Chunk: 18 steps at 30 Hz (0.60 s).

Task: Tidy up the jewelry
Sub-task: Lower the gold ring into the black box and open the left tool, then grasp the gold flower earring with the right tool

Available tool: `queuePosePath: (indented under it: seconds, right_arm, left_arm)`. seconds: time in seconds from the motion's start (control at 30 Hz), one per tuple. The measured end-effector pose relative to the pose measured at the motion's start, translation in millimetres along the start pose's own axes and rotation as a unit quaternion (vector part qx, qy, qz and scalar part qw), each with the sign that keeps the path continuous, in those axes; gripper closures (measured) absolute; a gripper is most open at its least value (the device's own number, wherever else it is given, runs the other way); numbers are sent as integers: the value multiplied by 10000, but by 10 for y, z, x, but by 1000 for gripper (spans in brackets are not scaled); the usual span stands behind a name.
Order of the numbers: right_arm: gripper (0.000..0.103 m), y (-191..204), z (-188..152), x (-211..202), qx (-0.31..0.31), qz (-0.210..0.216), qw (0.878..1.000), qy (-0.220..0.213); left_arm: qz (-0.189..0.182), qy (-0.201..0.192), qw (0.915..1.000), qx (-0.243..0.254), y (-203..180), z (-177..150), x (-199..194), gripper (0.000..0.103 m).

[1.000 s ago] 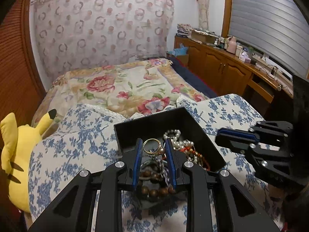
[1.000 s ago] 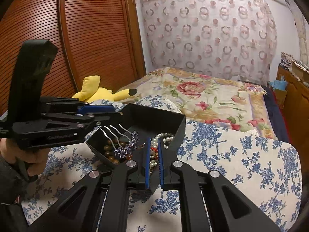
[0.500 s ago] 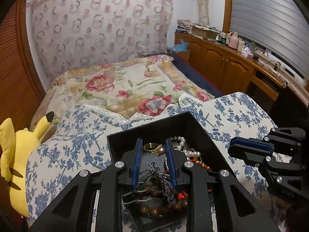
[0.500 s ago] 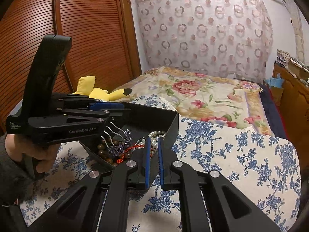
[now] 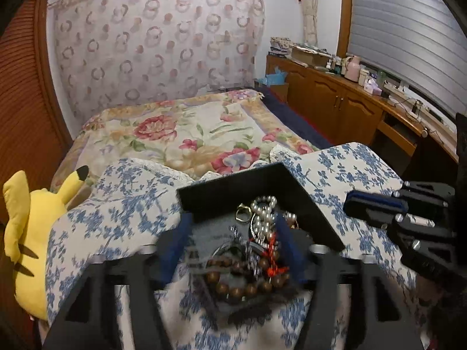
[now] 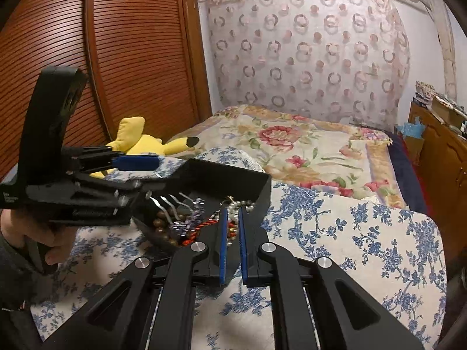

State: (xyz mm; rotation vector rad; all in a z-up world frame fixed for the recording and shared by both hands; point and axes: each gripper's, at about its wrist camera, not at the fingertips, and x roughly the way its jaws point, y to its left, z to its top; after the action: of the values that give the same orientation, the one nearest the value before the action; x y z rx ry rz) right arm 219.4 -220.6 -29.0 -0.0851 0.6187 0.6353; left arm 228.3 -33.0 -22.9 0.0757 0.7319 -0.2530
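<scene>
A black open jewelry box (image 5: 303, 192) (image 6: 233, 175) sits on a blue-flowered cloth. It holds a pearl string (image 5: 264, 214), a gold ring (image 5: 242, 213), a brown bead bracelet (image 5: 239, 287), a red cord (image 6: 204, 224) and a silver hair comb (image 6: 175, 204). My left gripper (image 5: 233, 230) is open and blurred, its fingers spread over the box and the jewelry. It also shows in the right wrist view (image 6: 137, 163). My right gripper (image 6: 232, 218) is nearly closed and empty, its tips at the box's near wall. It shows in the left wrist view (image 5: 373, 204).
The flowered cloth (image 6: 364, 250) covers a low surface in front of a bed (image 5: 189, 128). A yellow plush toy (image 5: 32, 227) lies at the left. A wooden cabinet (image 5: 350, 108) runs along the right wall, a slatted wardrobe (image 6: 122, 58) on the left.
My left gripper's fingers have spread wide open over the box and let go of the hair comb, which lies in the box. My right gripper stays at the box's wall.
</scene>
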Motion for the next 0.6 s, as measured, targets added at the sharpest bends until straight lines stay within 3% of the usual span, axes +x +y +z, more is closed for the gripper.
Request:
queuePosePath:
  seconds: [0.13,0.23,0.6]
  right_arm:
    - [94,146,-40,-73,-84,60,9999,71]
    - [82,261,-145,-106,-143,117,9996,192]
    - [80,711,-545,8,-404,412,9949,830]
  left_arm:
    - [137,-56,9999,20,41,-185,-209,18]
    - [180,-43,9998,-22,100,-336,-327,12]
    - [206,341,9988,-276,362,-933,-494,12]
